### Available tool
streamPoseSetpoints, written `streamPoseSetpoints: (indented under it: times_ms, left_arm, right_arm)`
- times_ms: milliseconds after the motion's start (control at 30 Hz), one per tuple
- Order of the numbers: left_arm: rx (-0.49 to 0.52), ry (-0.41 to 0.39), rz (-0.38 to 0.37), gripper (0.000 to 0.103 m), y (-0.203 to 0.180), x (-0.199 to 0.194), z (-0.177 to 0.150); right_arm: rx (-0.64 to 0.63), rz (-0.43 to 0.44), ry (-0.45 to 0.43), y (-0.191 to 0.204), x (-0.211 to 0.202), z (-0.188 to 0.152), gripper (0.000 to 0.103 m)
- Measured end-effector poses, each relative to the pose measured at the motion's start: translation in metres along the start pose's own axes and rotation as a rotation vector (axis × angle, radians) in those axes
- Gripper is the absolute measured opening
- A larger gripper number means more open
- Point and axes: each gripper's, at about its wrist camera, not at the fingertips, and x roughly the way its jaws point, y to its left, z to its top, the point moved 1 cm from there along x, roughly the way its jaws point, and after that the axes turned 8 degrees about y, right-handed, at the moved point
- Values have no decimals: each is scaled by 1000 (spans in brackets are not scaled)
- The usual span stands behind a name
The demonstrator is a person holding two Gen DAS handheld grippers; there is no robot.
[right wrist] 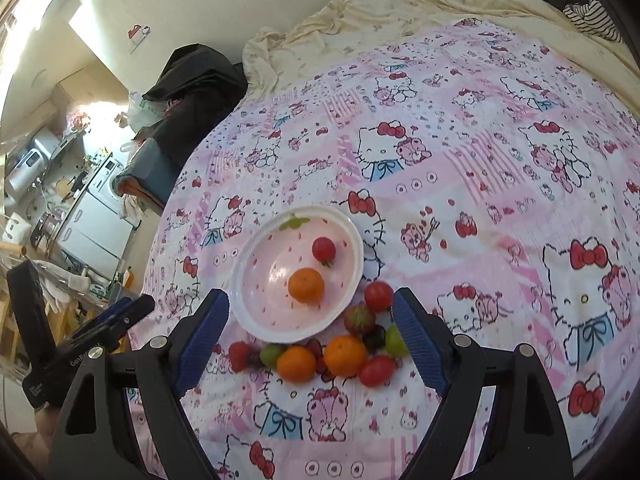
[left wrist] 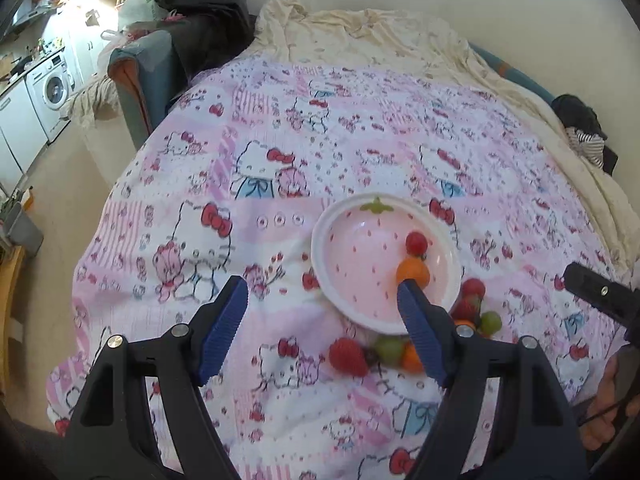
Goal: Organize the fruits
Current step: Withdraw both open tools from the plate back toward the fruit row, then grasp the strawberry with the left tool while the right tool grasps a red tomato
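Note:
A white plate with a pink strawberry pattern (right wrist: 256,312) (left wrist: 320,248) lies on the cartoon-cat bedspread. In it sit a cherry tomato (right wrist: 323,249) (left wrist: 417,242) and a small orange (right wrist: 306,285) (left wrist: 413,272). On the cloth beside the plate's near rim lie several loose fruits: oranges (right wrist: 345,355), (right wrist: 297,364), green grapes (right wrist: 270,353), strawberries (right wrist: 359,318) (left wrist: 347,356), tomatoes (right wrist: 378,295), (right wrist: 377,369) and a dark grape (right wrist: 374,338). My right gripper (right wrist: 310,296) hovers open above plate and fruit, holding nothing. My left gripper (left wrist: 322,284) is open and empty, left of the plate.
The pink bedspread (left wrist: 280,140) covers a bed with a cream sheet (left wrist: 380,36) at the far end. Dark clothes (left wrist: 208,12) lie on a chair at the bed's far left corner. A kitchen with a washing machine (left wrist: 52,88) is at far left. The other gripper (left wrist: 600,296) shows at the right edge.

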Motion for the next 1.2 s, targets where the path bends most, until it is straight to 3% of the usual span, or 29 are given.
streamPoseSetpoints:
  times_ms: [200, 433, 767, 933, 1067, 1200]
  left_arm:
    - [1, 9, 22, 74, 0, -5, -15]
    - [-25, 61, 47, 74, 5, 9, -20]
    - [-82, 347, 11, 74, 6, 80, -38]
    - [-32, 386, -1, 74, -11, 100, -40]
    - [-84, 427, -66, 59, -10, 118, -35]
    - [-202, 465, -110, 51, 3, 129, -32]
  right_arm:
    - [-11, 3, 17, 6, 0, -13, 86]
    - [-40, -67, 24, 12, 10, -19, 86]
    - [47, -35, 62, -3, 18, -19, 86]
    - [95, -17, 69, -12, 19, -17, 86]
    - [123, -8, 77, -18, 21, -15, 86]
    - [143, -2, 80, -23, 21, -14, 86]
